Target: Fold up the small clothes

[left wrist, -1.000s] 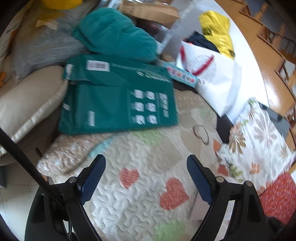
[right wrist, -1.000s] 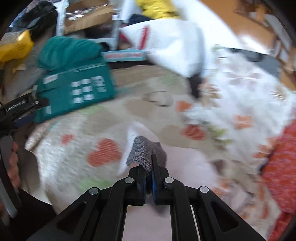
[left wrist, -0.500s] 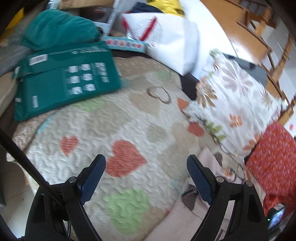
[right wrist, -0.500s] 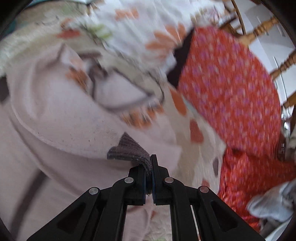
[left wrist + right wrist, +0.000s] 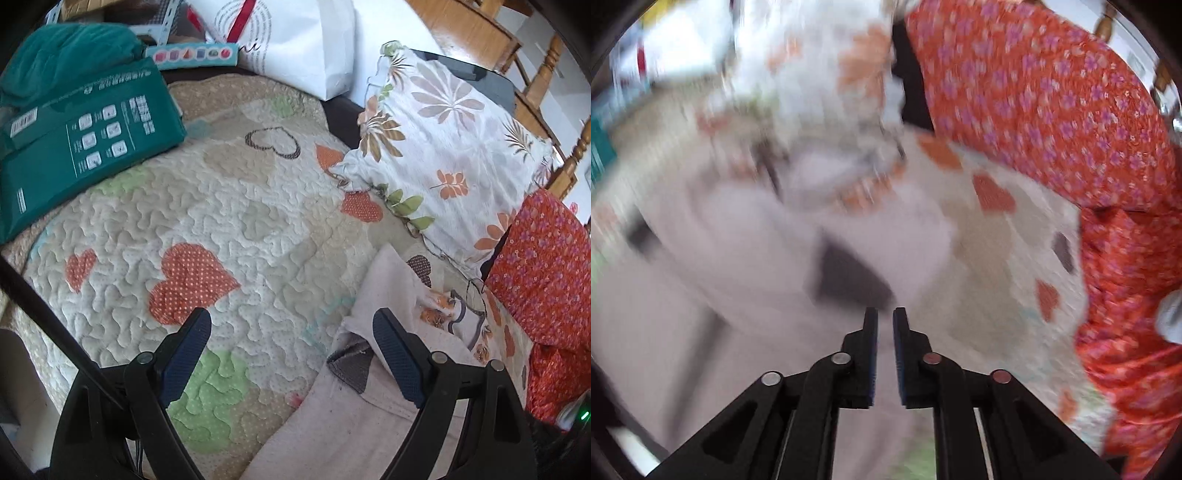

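Left gripper [image 5: 291,328] hangs spread wide over a heart-patterned quilt [image 5: 221,206], the pale pink garment [image 5: 369,406] under its right finger, a floral pillow [image 5: 443,147] beyond; right gripper [image 5: 885,320] sits slightly parted, empty, the garment's grey cuff [image 5: 849,277] just ahead.

**Count of things on the quilt**

There was one pale garment [image 5: 373,406], one quilt [image 5: 229,221], one floral pillow [image 5: 443,147], one red flowered cushion [image 5: 546,273], one green package [image 5: 74,140], one white bag [image 5: 295,48], and two grippers [image 5: 291,328] [image 5: 885,321].
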Demonstrator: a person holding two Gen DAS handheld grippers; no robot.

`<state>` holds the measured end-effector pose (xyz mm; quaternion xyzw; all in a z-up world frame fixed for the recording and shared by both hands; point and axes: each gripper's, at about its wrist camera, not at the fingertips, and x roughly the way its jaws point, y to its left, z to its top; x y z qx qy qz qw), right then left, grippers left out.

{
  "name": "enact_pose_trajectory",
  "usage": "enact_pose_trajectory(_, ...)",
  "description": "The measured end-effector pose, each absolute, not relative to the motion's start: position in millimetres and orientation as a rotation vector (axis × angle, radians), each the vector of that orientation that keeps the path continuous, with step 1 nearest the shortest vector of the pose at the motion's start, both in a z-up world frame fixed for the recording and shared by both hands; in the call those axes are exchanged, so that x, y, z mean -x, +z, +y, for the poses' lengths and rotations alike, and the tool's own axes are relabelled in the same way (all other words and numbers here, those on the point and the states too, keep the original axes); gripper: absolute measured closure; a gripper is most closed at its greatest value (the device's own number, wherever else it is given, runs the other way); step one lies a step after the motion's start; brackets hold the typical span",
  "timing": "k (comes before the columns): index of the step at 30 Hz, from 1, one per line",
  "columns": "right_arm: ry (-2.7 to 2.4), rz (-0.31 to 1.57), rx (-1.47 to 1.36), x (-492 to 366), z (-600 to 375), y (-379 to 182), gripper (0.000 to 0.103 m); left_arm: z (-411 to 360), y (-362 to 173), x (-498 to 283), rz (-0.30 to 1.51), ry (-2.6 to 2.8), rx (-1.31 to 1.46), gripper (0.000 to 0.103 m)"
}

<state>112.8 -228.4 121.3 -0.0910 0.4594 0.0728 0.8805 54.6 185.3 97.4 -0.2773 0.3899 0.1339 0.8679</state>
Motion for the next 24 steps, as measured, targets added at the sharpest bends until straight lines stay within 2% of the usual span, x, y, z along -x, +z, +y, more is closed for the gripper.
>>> enact_pose_trajectory(2, 0.276, 0.952, 0.068, -138.4, -208.5, 125.7, 0.043, 184.3, 93.7, -57.5, 0.830, 0.275, 0.606, 0.015)
enact_pose_trajectory(3, 0.320, 0.956, 0.011, -152.1, -199.0, 123.9, 0.037, 182.8, 93.3, -59.1, 0.832, 0.273, 0.606, 0.015)
enact_pose_trajectory(7, 0.388, 1.018, -0.202, -225.1, -162.0, 96.5, 0.035, 174.8, 91.8, -66.4, 0.838, 0.281, 0.555, 0.015)
enact_pose_trajectory(12, 0.300, 1.165, -0.319, -285.6, -143.0, 47.1, 0.036, 176.2, 87.9, -72.4, 0.857, 0.263, 0.533, 0.015)
enact_pose_trajectory(14, 0.336, 1.166, -0.365, -300.5, -136.3, 39.3, 0.039, 179.7, 85.6, -74.3, 0.865, 0.266, 0.524, 0.015)
enact_pose_trajectory(24, 0.412, 1.102, -0.453, -383.0, -84.9, 26.0, 0.037, 184.7, 73.2, -79.3, 0.915, 0.274, 0.516, 0.015)
